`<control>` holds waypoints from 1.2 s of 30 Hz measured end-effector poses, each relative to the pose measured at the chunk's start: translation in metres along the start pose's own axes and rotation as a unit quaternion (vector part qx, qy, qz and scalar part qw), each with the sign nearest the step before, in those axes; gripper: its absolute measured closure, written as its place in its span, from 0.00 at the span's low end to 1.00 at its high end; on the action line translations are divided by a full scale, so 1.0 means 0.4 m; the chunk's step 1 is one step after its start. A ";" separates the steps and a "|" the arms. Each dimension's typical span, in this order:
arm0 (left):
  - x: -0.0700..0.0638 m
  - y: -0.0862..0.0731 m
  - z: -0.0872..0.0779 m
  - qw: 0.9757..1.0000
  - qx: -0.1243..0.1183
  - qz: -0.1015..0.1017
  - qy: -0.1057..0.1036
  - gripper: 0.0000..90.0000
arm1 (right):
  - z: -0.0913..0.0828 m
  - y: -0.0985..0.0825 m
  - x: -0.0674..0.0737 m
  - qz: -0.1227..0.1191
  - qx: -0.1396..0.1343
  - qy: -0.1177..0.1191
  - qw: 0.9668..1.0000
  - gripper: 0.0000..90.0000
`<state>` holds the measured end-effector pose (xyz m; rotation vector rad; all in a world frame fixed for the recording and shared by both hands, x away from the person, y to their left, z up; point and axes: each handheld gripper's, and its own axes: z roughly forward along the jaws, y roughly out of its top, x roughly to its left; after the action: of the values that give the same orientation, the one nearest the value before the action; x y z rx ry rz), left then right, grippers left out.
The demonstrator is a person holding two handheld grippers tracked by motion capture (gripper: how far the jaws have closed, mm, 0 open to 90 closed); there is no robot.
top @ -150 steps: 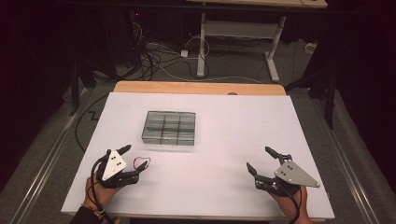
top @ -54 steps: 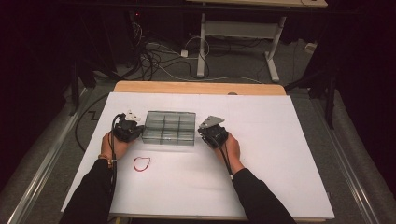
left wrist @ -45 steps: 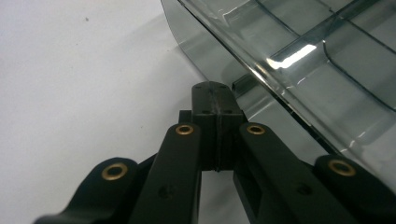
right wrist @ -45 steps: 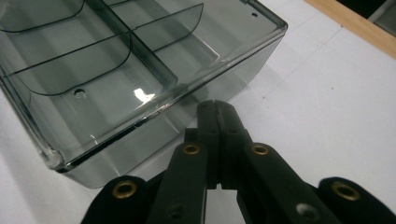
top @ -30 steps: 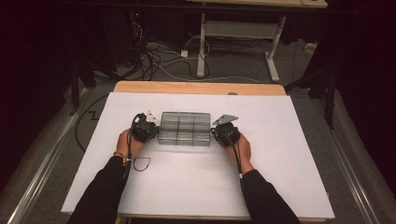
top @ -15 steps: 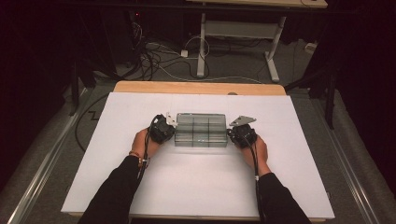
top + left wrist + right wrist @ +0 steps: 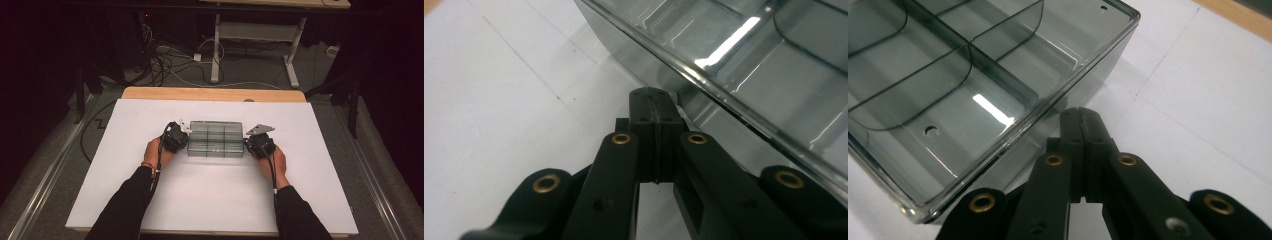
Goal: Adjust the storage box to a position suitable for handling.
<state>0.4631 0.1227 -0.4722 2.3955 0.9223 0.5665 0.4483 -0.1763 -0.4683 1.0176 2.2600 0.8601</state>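
Two tongs of mine, left tong (image 7: 176, 136) and right tong (image 7: 258, 145), are both pressed together, empty, tips against opposite end walls of the tray (image 7: 216, 138), which sits between them on the table (image 7: 320, 165).

left gripper (image 7: 181, 134): fingers pressed together | right gripper (image 7: 252, 142): fingers pressed together

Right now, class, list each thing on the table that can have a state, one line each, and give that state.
Box: lid shut, flat on the table, compartments look empty.
Left gripper: shut, nothing held, tip at the box's side.
Right gripper: shut, nothing held, tip by the box's wall.
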 end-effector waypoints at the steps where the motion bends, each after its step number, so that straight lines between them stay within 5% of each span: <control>1: -0.005 0.003 0.000 1.000 0.001 0.006 0.005 0.98 | 0.000 0.000 0.000 0.000 0.000 0.000 1.000 1.00; 9: -0.006 0.009 0.009 1.000 -0.003 0.004 0.005 0.98 | 0.005 -0.006 -0.005 0.011 0.002 -0.009 1.000 1.00; 15: -0.003 0.005 0.007 1.000 -0.009 0.007 0.002 0.97 | 0.004 -0.005 -0.001 -0.003 0.008 -0.015 1.000 1.00; 23: 0.003 0.004 -0.049 0.999 -0.047 0.006 0.017 0.97 | -0.048 0.005 -0.001 -0.004 -0.030 -0.036 0.999 0.98; 30: -0.005 -0.027 -0.110 0.993 -0.115 0.000 0.020 0.92 | -0.106 -0.019 -0.013 0.021 -0.083 -0.022 0.996 0.95; 36: -0.029 -0.057 -0.144 0.987 -0.156 0.003 0.023 0.91 | -0.148 -0.036 -0.007 0.017 -0.122 -0.017 0.992 0.89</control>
<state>0.4129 0.1467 -0.4425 2.1131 0.7805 0.7160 0.4042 -0.2059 -0.4385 0.9537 2.0535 1.0941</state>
